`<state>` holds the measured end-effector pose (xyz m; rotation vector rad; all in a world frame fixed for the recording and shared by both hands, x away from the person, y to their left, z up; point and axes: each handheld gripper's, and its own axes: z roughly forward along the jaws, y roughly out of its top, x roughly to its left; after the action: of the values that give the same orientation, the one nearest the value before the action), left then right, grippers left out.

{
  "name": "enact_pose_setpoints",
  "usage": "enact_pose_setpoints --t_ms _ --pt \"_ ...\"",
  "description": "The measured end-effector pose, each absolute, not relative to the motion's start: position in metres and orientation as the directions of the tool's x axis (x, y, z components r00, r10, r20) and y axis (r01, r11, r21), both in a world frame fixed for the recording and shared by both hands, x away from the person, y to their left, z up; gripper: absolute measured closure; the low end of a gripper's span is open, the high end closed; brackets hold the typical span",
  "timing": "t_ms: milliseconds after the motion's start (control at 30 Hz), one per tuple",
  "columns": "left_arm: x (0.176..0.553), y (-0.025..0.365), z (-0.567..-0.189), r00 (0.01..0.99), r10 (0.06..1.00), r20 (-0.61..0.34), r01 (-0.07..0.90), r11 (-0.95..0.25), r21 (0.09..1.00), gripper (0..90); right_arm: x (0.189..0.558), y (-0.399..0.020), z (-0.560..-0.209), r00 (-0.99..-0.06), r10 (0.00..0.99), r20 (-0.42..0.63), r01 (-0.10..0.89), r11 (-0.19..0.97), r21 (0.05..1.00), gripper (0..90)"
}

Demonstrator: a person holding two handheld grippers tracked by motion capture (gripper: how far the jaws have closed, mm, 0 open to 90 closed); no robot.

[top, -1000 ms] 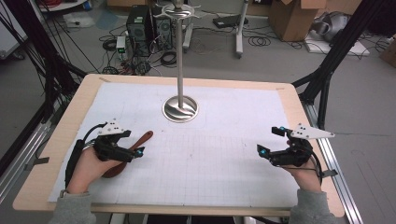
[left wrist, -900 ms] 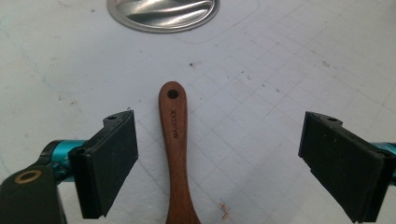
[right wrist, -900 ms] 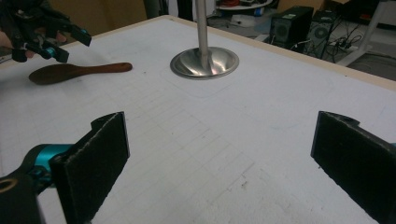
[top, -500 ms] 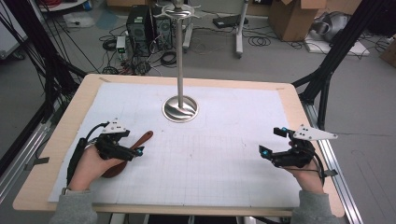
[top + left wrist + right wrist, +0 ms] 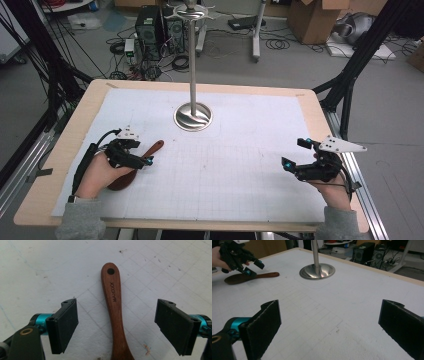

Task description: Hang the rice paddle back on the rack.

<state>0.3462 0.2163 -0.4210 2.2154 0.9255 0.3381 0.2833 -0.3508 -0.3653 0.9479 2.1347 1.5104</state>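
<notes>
Two tongs hover over the worktop [image 5: 240,165]. Left tongs [image 5: 116,326] stand spread astride the wooden spoon [image 5: 113,305], their jaws just closing a little, pads clear of its handle. Right tongs [image 5: 329,327] gape wide, well apart, facing the metal stand [image 5: 317,270].

Wooden table [image 5: 60,165], white grid mat [image 5: 240,165] on it; wooden spoon [image 5: 131,170], metal stand base [image 5: 193,118] on mat

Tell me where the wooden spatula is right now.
In the high view the wooden spatula lies on the table's near left, under the left gripper, handle pointing toward the metal stand's base.
</notes>
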Motion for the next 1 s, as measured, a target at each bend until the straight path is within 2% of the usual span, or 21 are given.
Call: enact_pose_setpoints --t_ms 367,767,1000 --pt "0.3512 0.2178 -0.4190 0.724 0.689 -0.034 0.551 -0.549 0.629 34.4 0.2825 -0.3533 -0.3657 -0.708 0.700 0.095 0.321 0.199 0.926 2.9" --pt "0.3553 0.2100 -0.4188 0.727 0.687 -0.009 0.578 -0.604 0.549 42.3 0.2822 -0.3549 -0.3674 -0.705 0.703 0.097 0.325 0.199 0.924 2.9" --pt "0.3556 0.2114 -0.4195 0.714 0.700 -0.007 0.594 -0.600 0.536 46.2 0.2818 -0.3564 -0.3676 -0.706 0.702 0.096 0.324 0.200 0.925 2.9"
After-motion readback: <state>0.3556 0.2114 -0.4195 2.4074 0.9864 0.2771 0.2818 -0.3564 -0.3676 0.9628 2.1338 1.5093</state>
